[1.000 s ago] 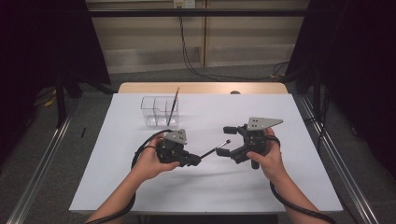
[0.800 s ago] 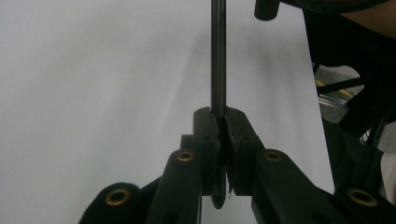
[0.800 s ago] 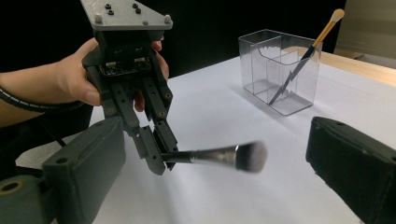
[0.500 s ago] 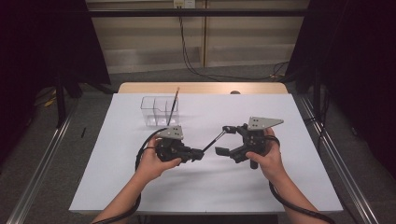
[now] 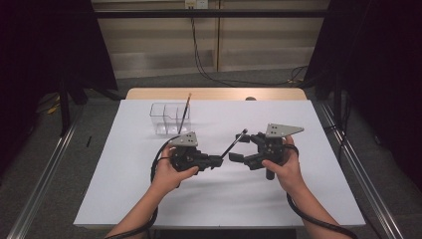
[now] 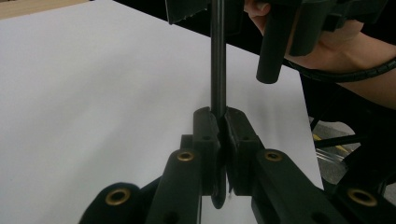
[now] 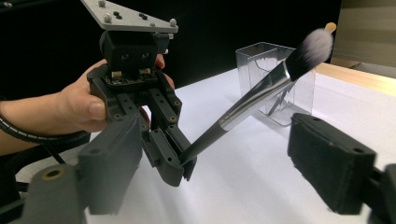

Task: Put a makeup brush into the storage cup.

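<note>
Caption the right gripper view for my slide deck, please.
Left gripper clamps a makeup brush by its handle before the clear organizer.

Glossy metal-ferruled brush (image 7: 252, 105); clear plastic holder (image 7: 275, 81).

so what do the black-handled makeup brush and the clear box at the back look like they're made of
The black-handled makeup brush shows a glossy black handle, likely lacquered wood or plastic, a shiny silver ferrule that reflects like metal, and soft pale bristles. The clear box looks like hard transparent plastic, perhaps acrylic: see-through walls with bright, sharp edges.
</note>
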`<act>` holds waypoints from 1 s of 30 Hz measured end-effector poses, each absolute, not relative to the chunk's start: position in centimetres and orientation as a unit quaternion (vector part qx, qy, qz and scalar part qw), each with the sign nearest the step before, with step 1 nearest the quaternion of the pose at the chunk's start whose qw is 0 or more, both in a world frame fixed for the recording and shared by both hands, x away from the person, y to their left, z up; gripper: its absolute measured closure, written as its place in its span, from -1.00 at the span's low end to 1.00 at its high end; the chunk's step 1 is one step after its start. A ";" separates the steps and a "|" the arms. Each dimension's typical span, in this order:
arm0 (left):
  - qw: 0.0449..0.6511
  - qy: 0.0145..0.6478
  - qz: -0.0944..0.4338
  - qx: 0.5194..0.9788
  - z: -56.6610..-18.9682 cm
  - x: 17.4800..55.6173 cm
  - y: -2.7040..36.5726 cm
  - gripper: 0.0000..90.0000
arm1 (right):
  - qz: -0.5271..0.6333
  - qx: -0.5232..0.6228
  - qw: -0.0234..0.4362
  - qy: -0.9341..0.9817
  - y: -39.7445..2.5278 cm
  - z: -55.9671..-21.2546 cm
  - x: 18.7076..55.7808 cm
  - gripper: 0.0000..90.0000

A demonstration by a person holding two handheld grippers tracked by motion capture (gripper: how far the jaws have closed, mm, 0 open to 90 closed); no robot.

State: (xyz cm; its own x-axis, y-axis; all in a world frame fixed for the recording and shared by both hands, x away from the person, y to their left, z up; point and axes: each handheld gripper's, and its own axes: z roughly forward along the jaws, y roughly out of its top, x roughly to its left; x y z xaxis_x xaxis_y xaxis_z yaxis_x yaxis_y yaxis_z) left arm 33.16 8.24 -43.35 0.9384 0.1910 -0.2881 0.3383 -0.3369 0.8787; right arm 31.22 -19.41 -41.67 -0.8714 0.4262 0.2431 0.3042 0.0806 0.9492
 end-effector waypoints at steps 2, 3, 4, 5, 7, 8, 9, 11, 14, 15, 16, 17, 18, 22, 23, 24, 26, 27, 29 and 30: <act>0.555 0.163 -0.068 0.813 -43.4 33.2 8.1 0.87 | 0.629 0.247 0.047 0.735 -19.3 -41.7 31.2 -0.46; 0.555 0.163 -0.067 0.813 -43.4 33.2 8.0 0.87 | 0.628 0.248 0.048 0.736 -19.3 -41.7 31.2 -0.44; 0.555 0.162 -0.065 0.813 -43.4 33.2 7.9 0.87 | 0.629 0.247 0.047 0.736 -19.3 -41.7 31.2 -0.38; 0.557 0.163 -0.063 0.812 -43.4 33.2 7.9 0.87 | 0.629 0.245 0.045 0.736 -19.3 -41.7 31.3 -0.34; 0.560 0.163 -0.065 0.809 -43.3 33.1 7.8 0.87 | 0.629 0.246 0.044 0.736 -19.2 -41.7 31.3 -0.25; 0.563 0.165 -0.062 0.808 -43.3 33.1 7.7 0.87 | 0.628 0.247 0.045 0.736 -19.3 -41.7 31.3 -0.17; 0.564 0.166 -0.063 0.806 -43.3 33.1 7.8 0.87 | 0.627 0.248 0.046 0.737 -19.3 -41.8 31.3 -0.13; 0.565 0.168 -0.061 0.806 -43.3 33.1 7.7 0.87 | 0.625 0.251 0.044 0.737 -19.3 -41.9 31.4 -0.05; 0.567 0.168 -0.061 0.804 -43.3 33.2 7.7 0.87 | 0.623 0.255 0.041 0.738 -19.3 -42.0 31.4 0.09; 0.570 0.169 -0.061 0.802 -43.3 33.2 7.7 0.87 | 0.623 0.257 0.042 0.737 -19.3 -42.0 31.4 0.14; 0.573 0.172 -0.065 0.798 -43.3 33.2 7.6 0.87 | 0.624 0.256 0.041 0.737 -19.4 -42.1 31.5 0.21; 0.575 0.173 -0.063 0.797 -43.2 33.2 7.6 0.87 | 0.622 0.258 0.041 0.738 -19.4 -42.1 31.4 0.22; 0.575 0.174 -0.064 0.797 -43.2 33.2 7.5 0.87 | 0.622 0.259 0.041 0.738 -19.3 -42.1 31.5 0.25; 0.577 0.174 -0.064 0.796 -43.3 33.2 7.3 0.87 | 0.619 0.258 0.037 0.741 -19.3 -42.1 31.5 0.39; 0.577 0.173 -0.063 0.796 -43.3 33.2 7.3 0.87 | 0.619 0.259 0.036 0.741 -19.4 -42.1 31.5 0.42; 0.578 0.176 -0.065 0.794 -43.3 33.2 7.3 0.87 | 0.619 0.259 0.036 0.740 -19.4 -42.1 31.5 0.46; 0.576 0.177 -0.064 0.796 -43.4 33.2 7.2 0.87 | 0.620 0.259 0.031 0.740 -19.4 -42.1 31.5 0.55; 0.575 0.176 -0.065 0.796 -43.4 33.3 7.1 0.87 | 0.622 0.257 0.030 0.739 -19.4 -42.1 31.5 0.62; 0.574 0.174 -0.064 0.797 -43.5 33.3 7.1 0.87 | 0.622 0.257 0.028 0.739 -19.3 -42.0 31.5 0.64; 0.574 0.175 -0.064 0.798 -43.5 33.3 7.0 0.87 | 0.622 0.258 0.026 0.739 -19.3 -42.0 31.6 0.65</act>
State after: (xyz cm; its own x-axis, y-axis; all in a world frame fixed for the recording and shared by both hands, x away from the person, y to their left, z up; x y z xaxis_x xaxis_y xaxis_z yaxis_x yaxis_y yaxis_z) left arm 33.29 7.02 -43.50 0.9305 0.2061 -0.3029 0.3527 -0.2805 0.8927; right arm 31.56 -19.31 -42.03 -0.8655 0.4142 0.2815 0.3485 0.0943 0.9326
